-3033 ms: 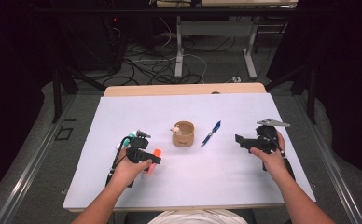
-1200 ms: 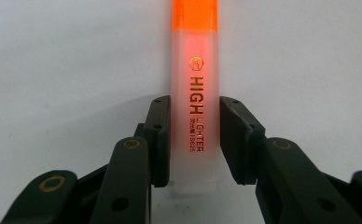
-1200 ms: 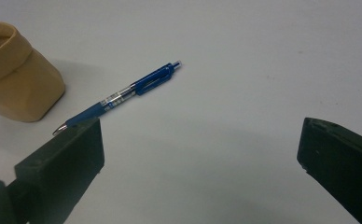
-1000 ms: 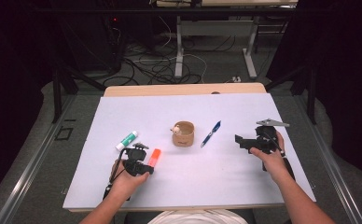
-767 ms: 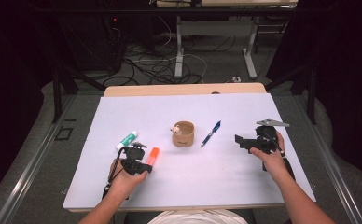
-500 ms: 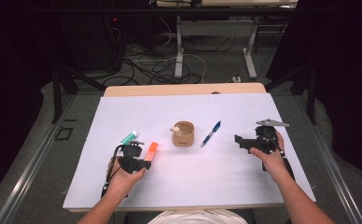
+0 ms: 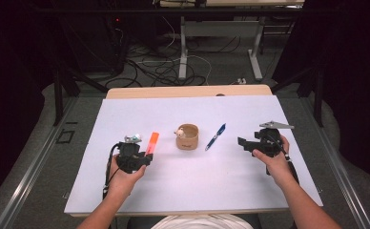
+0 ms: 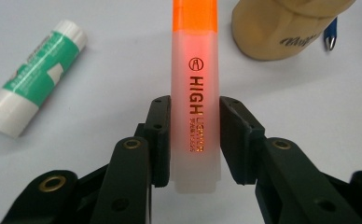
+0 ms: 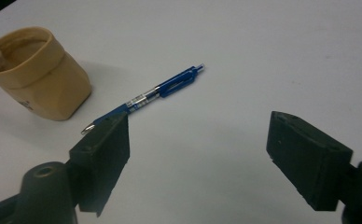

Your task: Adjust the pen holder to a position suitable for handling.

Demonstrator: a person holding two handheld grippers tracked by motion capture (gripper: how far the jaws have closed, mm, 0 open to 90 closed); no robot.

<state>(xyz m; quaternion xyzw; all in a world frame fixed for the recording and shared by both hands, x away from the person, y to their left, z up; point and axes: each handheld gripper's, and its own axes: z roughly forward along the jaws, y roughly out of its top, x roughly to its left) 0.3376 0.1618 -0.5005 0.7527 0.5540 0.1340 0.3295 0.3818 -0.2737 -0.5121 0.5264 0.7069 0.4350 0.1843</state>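
Left claw (image 8: 194, 135): grips translucent orange plastic highlighter (image 8: 194, 93), long axis pointing ahead toward tan paper cup (image 8: 281, 28).
Right claw (image 9: 198, 154): jaws apart, have just been closing, nothing between.

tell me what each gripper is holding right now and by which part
The left gripper is shut on the orange highlighter, gripping its pale lower barrel near the tail end. The right gripper holds nothing; its jaws have been closing with nothing between them.

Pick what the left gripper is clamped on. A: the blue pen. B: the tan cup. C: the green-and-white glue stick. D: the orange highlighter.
D: in the left gripper view, the left gripper has both black jaws pressed against the translucent barrel of the orange highlighter; the green-and-white glue stick lies apart on the table.
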